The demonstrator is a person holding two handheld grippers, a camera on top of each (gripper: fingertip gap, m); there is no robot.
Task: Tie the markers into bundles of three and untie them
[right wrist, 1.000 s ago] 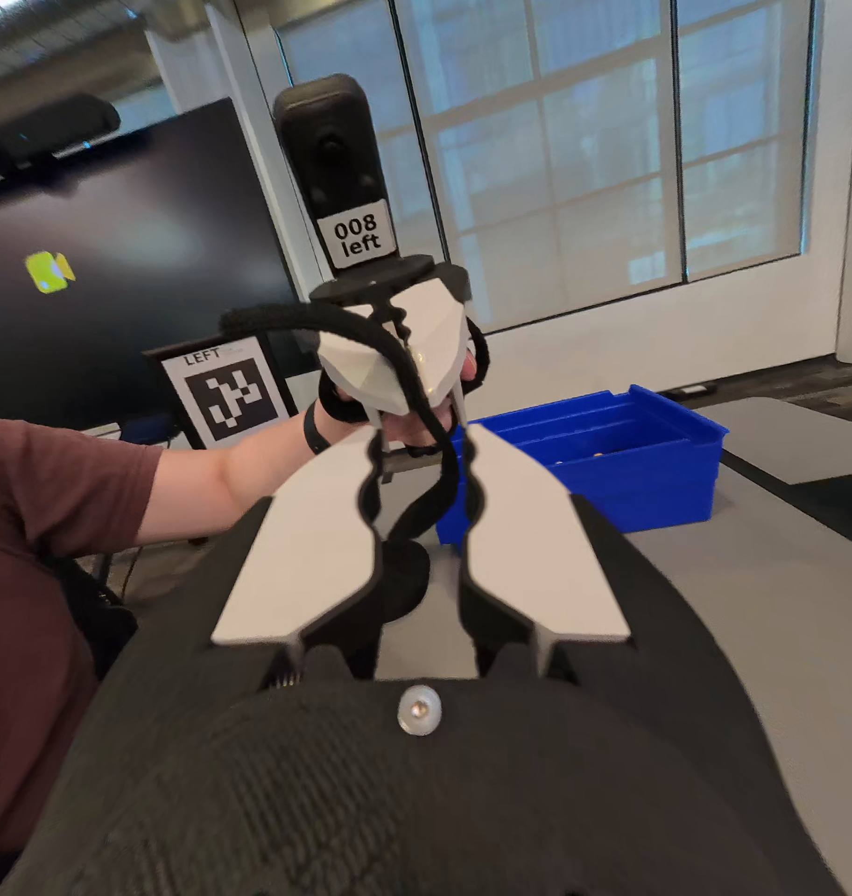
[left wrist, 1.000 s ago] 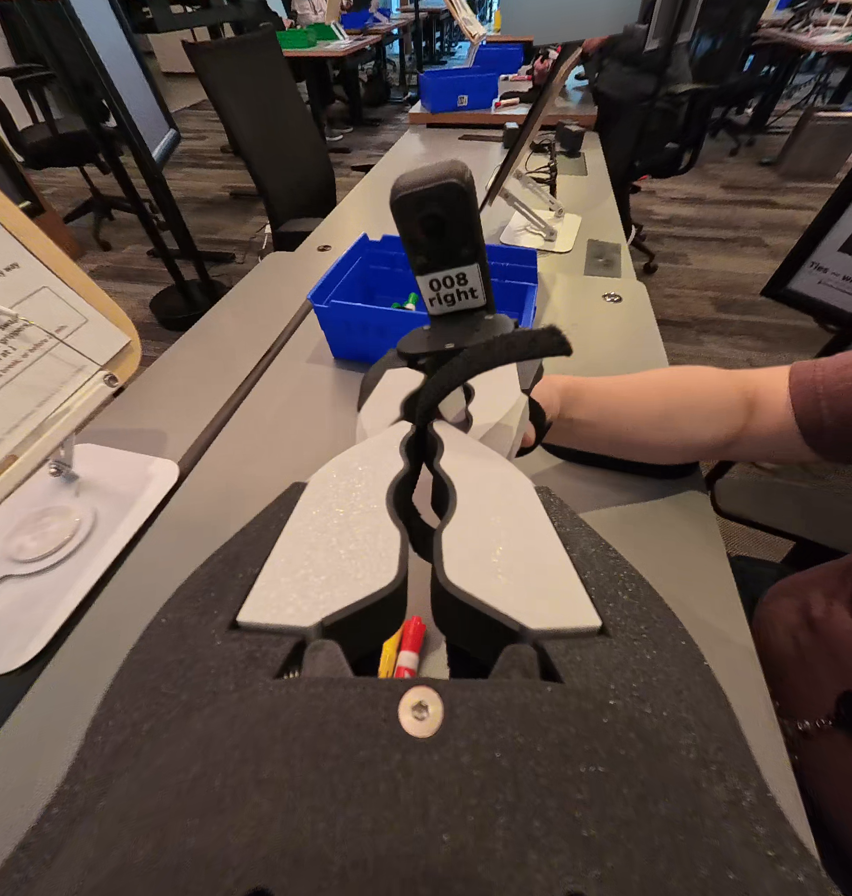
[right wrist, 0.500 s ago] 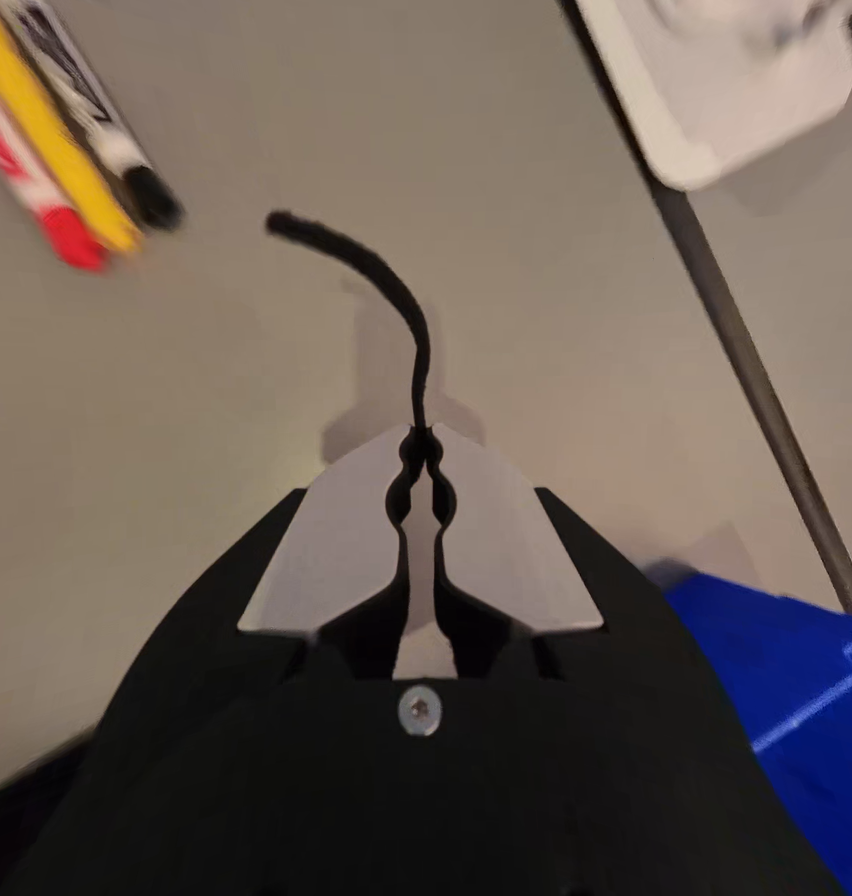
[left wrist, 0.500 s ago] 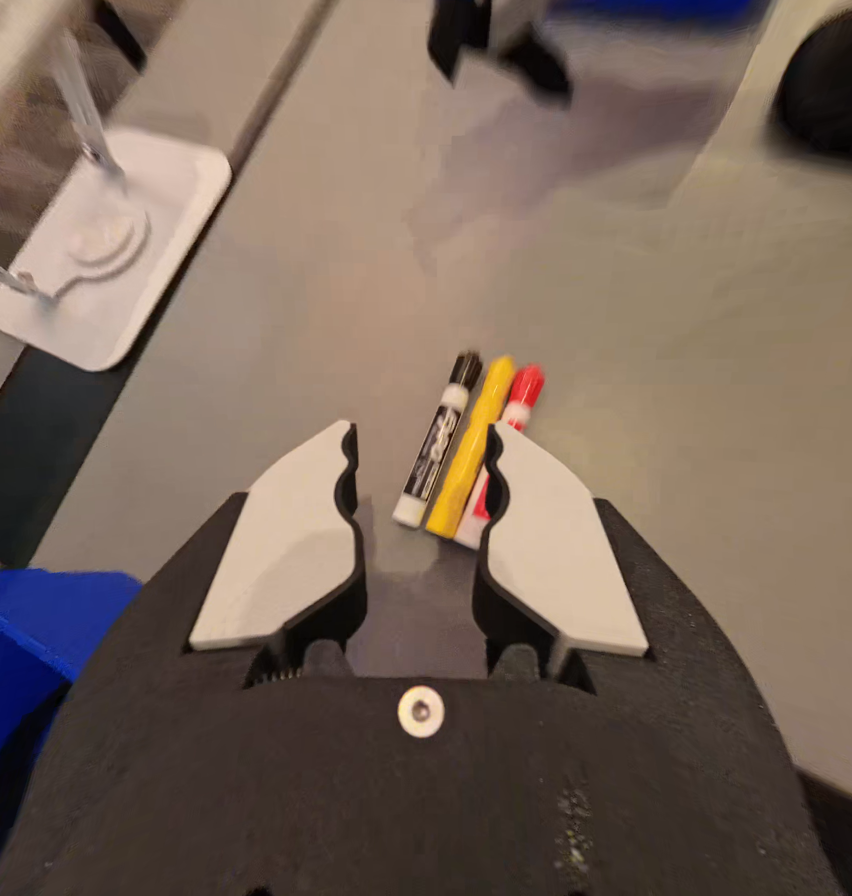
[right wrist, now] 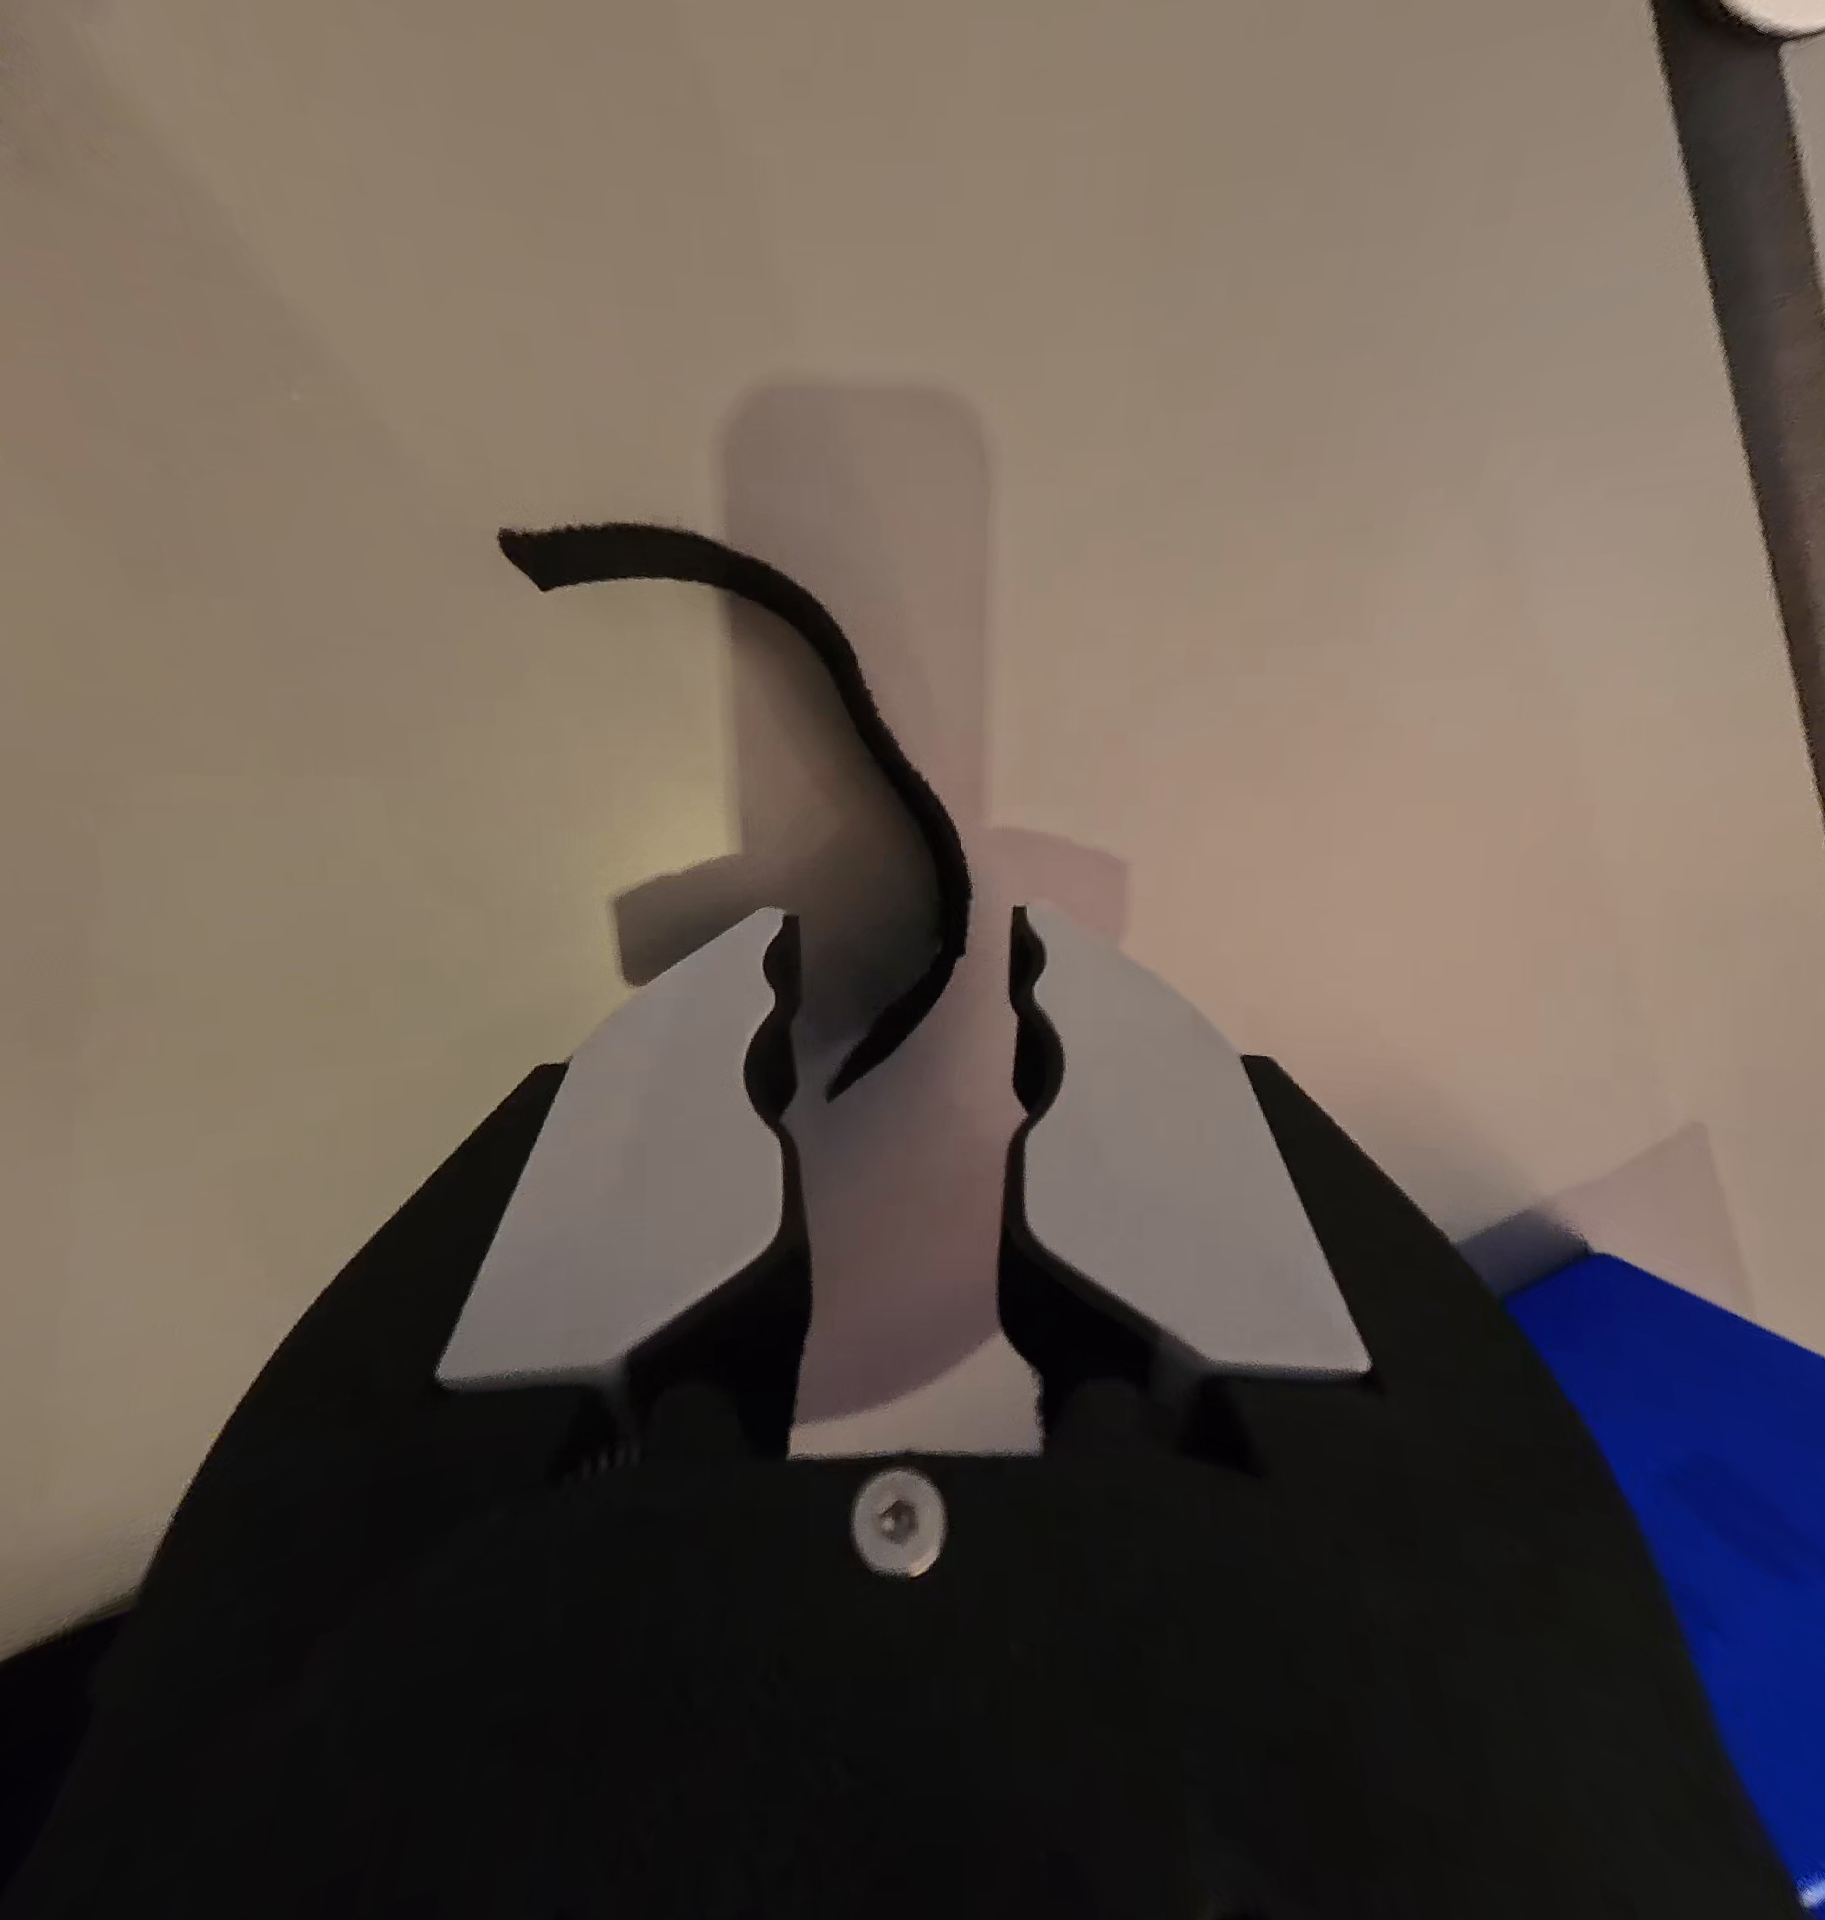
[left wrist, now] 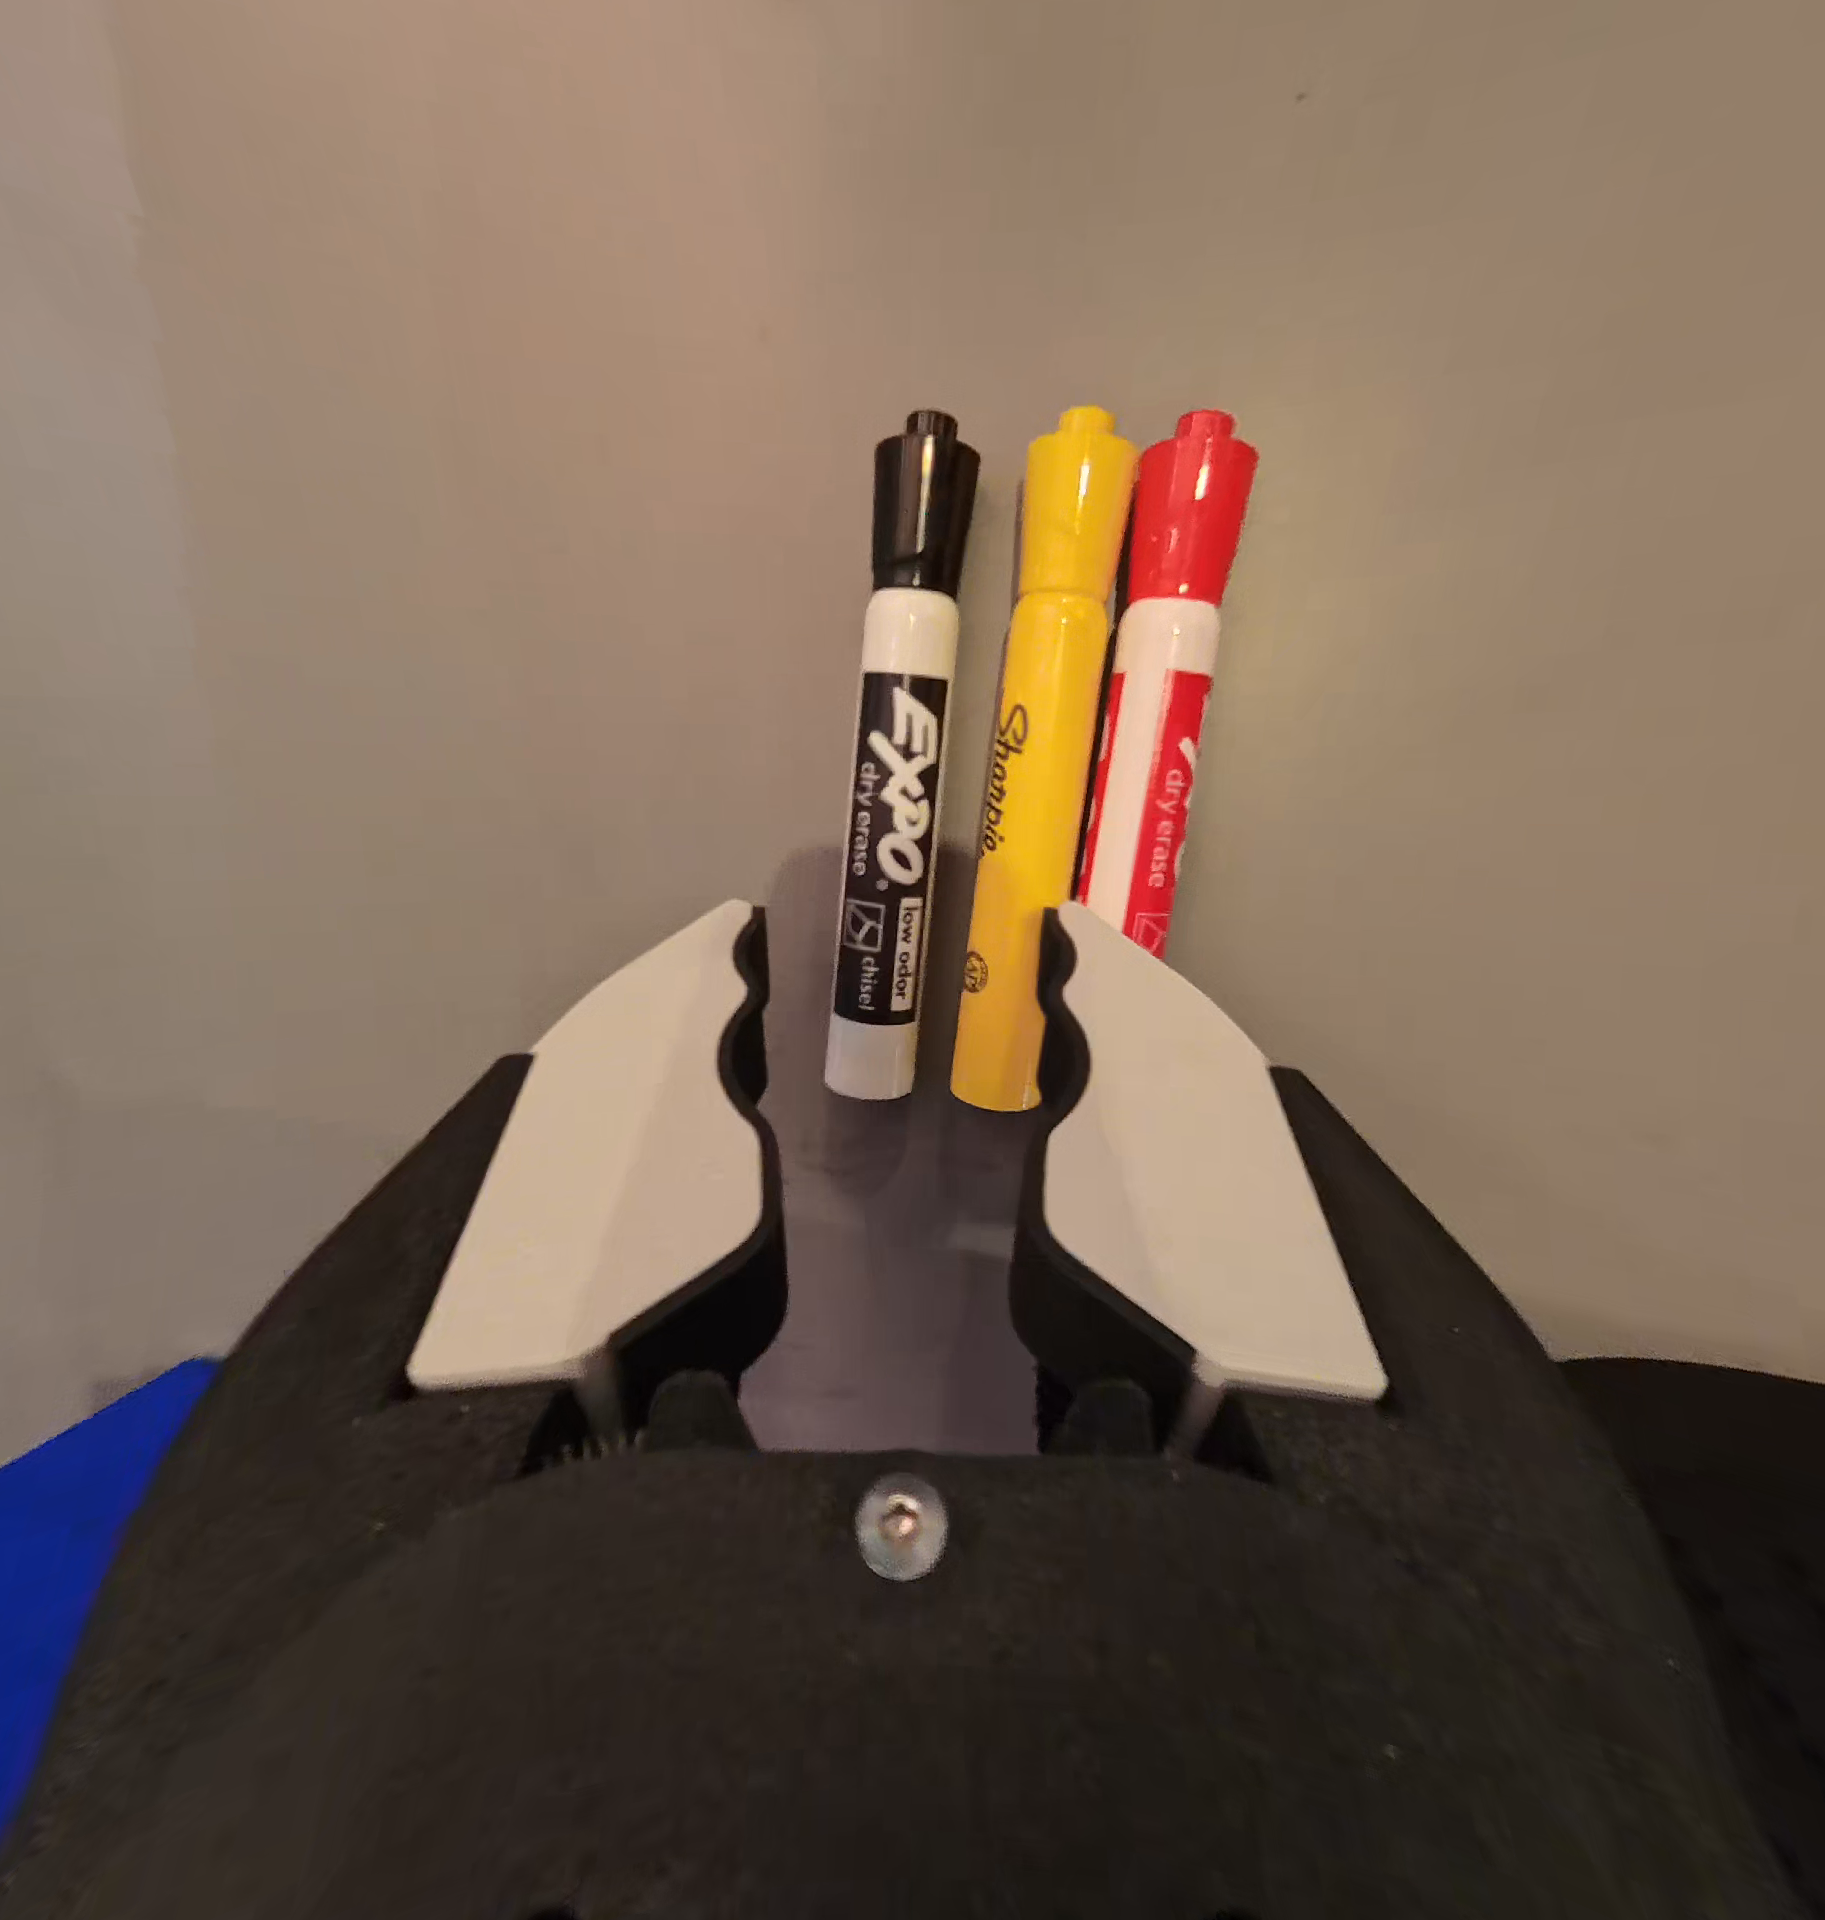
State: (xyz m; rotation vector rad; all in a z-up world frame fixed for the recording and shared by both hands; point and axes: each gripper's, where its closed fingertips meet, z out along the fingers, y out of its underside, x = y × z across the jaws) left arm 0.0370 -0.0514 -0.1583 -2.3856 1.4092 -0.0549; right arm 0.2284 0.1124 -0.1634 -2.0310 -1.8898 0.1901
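Note:
Three loose markers lie side by side on the grey table in the left wrist view: a black-capped one (left wrist: pixel 892 769), a yellow one (left wrist: pixel 1043 769) and a red-capped one (left wrist: pixel 1162 686). My left gripper (left wrist: pixel 903 920) is open and points down at them, its fingertips astride the near ends of the black and yellow markers, the red one just outside the right finger. In the right wrist view a black strap (right wrist: pixel 835 717) lies curled on the table, its near end between the fingers of my right gripper (right wrist: pixel 903 925), which is open and not pinching it.
A blue bin shows at the lower left of the left wrist view (left wrist: pixel 46 1507) and at the lower right of the right wrist view (right wrist: pixel 1739 1475). A dark seam (right wrist: pixel 1770 436) between tables runs along the right edge there, with a white stand base (right wrist: pixel 1053 16) at the top. There is about 25 cm between the tips of the two grippers. Measured from the fingertips, the dark seam (right wrist: pixel 1770 436) is 20 cm or so from the right gripper and 35 cm from the left.
My right gripper has opened and let go of the black strap. My left gripper has moved down closer to the three markers, now centred between its fingers.

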